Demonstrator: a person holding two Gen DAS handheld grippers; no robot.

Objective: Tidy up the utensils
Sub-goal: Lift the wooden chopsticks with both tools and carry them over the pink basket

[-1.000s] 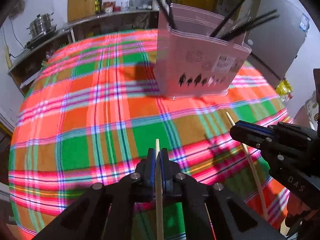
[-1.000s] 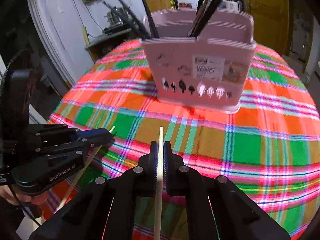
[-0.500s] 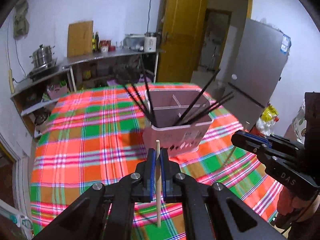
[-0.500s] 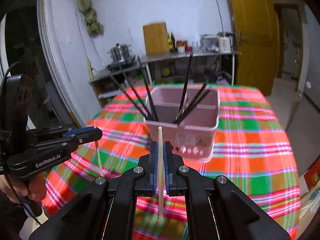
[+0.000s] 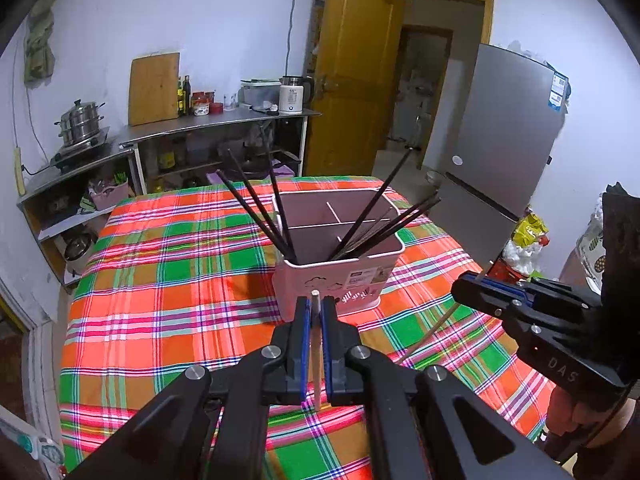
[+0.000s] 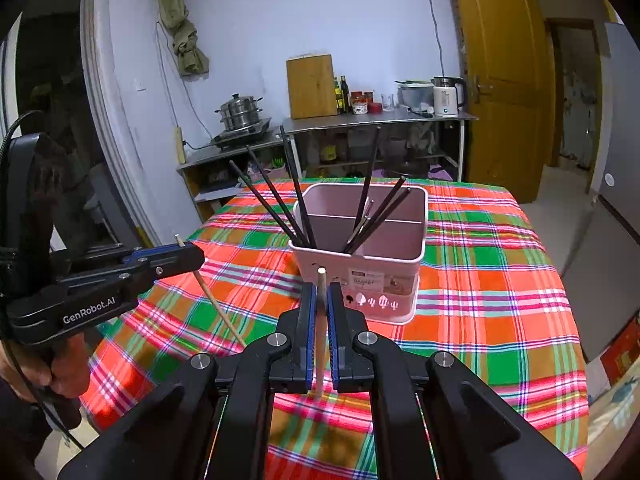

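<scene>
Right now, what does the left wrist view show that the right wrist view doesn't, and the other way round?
Only the left wrist view shows the grey fridge and the right gripper side-on. Only the right wrist view shows the hanging cloth and the left gripper side-on with the hand under it. Both show the pink utensil basket of black chopsticks on the plaid tablecloth, and each gripper shut on a light wooden chopstick.

"GenRobot.AI" on left hand-held gripper (image 6: 188, 258), "DAS" on right hand-held gripper (image 5: 466, 290), "BASKET" on pink holder's label (image 6: 368, 279)
</scene>
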